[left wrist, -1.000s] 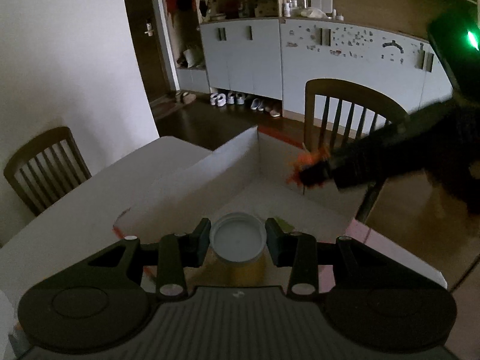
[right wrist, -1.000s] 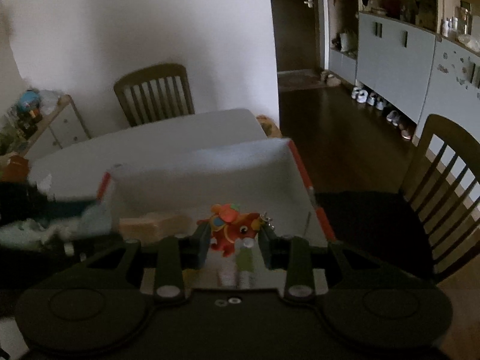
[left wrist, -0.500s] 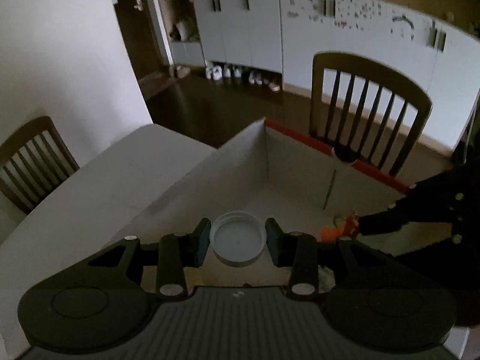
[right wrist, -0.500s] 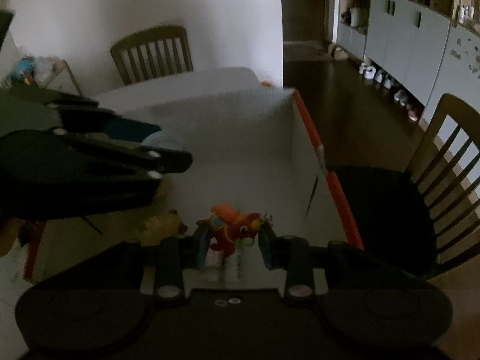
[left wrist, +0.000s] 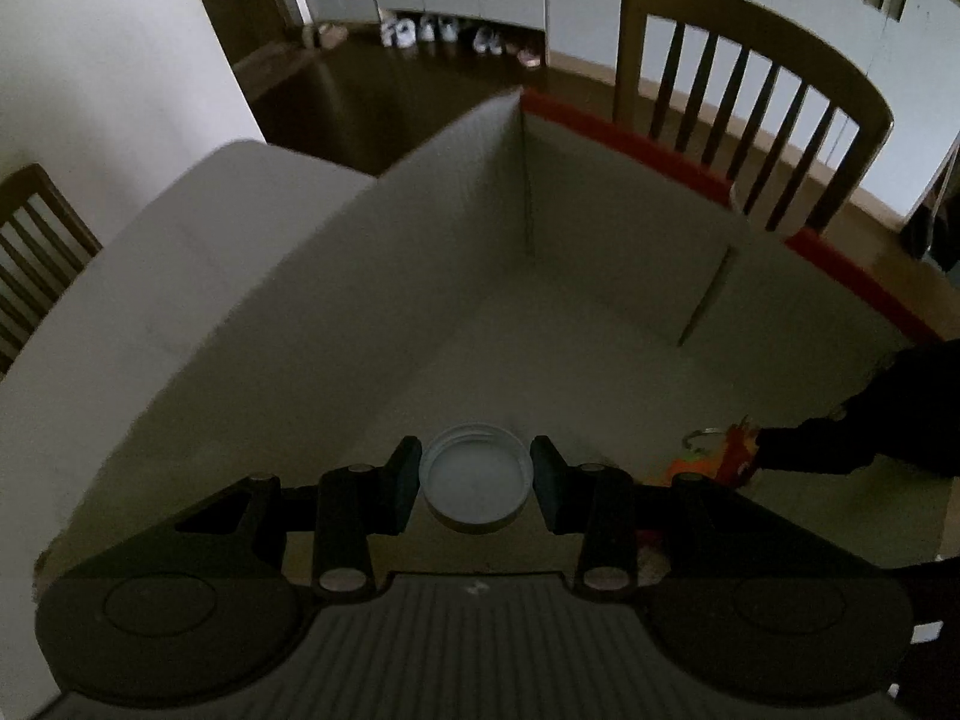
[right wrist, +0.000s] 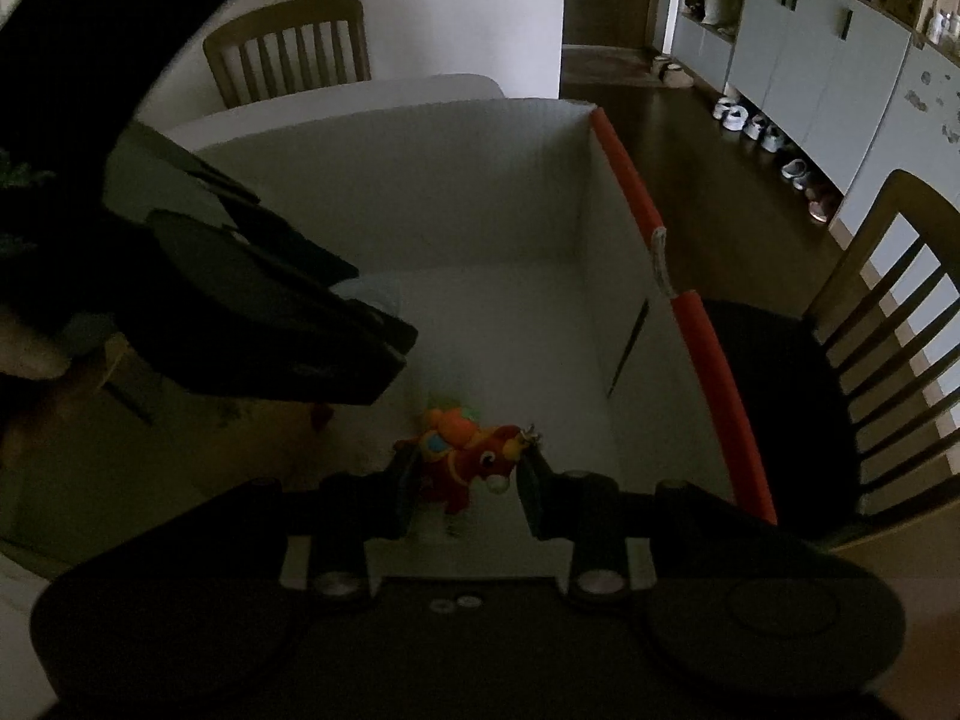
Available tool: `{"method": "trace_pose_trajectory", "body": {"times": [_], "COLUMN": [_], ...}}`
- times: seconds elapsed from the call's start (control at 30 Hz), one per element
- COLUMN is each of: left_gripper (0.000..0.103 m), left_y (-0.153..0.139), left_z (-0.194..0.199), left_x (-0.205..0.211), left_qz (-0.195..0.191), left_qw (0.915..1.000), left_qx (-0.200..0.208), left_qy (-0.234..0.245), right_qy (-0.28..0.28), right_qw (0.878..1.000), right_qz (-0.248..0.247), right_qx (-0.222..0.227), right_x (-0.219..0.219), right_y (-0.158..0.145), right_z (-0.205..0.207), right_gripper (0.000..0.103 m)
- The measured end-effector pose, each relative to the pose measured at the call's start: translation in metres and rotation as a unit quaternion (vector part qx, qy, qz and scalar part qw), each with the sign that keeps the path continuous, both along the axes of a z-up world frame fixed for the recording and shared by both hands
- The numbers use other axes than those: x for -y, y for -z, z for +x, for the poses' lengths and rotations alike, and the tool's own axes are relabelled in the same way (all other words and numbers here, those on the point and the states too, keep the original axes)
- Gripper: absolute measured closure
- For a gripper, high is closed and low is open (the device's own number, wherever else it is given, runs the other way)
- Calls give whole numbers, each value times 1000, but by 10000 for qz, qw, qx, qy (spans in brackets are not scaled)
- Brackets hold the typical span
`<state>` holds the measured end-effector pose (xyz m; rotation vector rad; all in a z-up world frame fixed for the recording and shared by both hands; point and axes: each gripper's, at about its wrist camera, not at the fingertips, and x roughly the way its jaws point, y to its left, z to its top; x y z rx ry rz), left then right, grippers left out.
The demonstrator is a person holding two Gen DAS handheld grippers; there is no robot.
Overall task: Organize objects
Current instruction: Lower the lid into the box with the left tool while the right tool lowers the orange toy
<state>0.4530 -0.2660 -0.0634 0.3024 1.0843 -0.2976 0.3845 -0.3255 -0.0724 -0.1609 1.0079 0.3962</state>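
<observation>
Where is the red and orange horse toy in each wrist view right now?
Left wrist view: the horse toy sits low at the right, partly hidden behind the right tool, down inside the box.
Right wrist view: the horse toy is at centre, between the right tool's fingers.
Shared landmark: the box's red top edge.

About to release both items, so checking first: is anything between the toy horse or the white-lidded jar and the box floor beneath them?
Nothing visible blocks either. The toy horse in the right gripper and the jar in the left gripper hang over bare box floor.
</observation>
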Motion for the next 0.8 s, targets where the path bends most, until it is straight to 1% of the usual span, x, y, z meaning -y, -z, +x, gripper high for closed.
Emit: {"method": "trace_pose_trajectory", "body": {"times": [0.27, 0.33, 0.4, 0.47, 0.57, 0.7, 0.8], "left_gripper": [65, 64, 59, 44, 41, 40, 40], "left_y": [15, 18, 18, 18, 15, 7, -1], "left_z": [10, 10, 9, 6, 5, -4, -10], "left_x": [2, 1, 2, 3, 3, -4, -9], "left_qz": [49, 45, 70, 63, -18, -126, -242], "left_qw": [9992, 9991, 9993, 9994, 9995, 9997, 9995], "left_qx": [-387, -423, -380, -353, -309, -188, -77], "left_qy": [-28, -45, -19, 11, -11, -98, -165], "right_qy": [-52, -66, -78, -106, -148, -203, -188], "right_qw": [9999, 9999, 9999, 9999, 9999, 9997, 9996], "right_qz": [-145, -113, -78, -56, -32, 136, 195], "right_qx": [-43, -60, -80, -65, -29, 36, 117], "right_x": [-5, -2, -1, 0, 3, 8, 11], "right_y": [3, 2, 1, 0, -3, -10, -19], "right_z": [0, 6, 8, 8, 5, 0, -4], "right_gripper": [67, 64, 62, 59, 56, 47, 46]}}
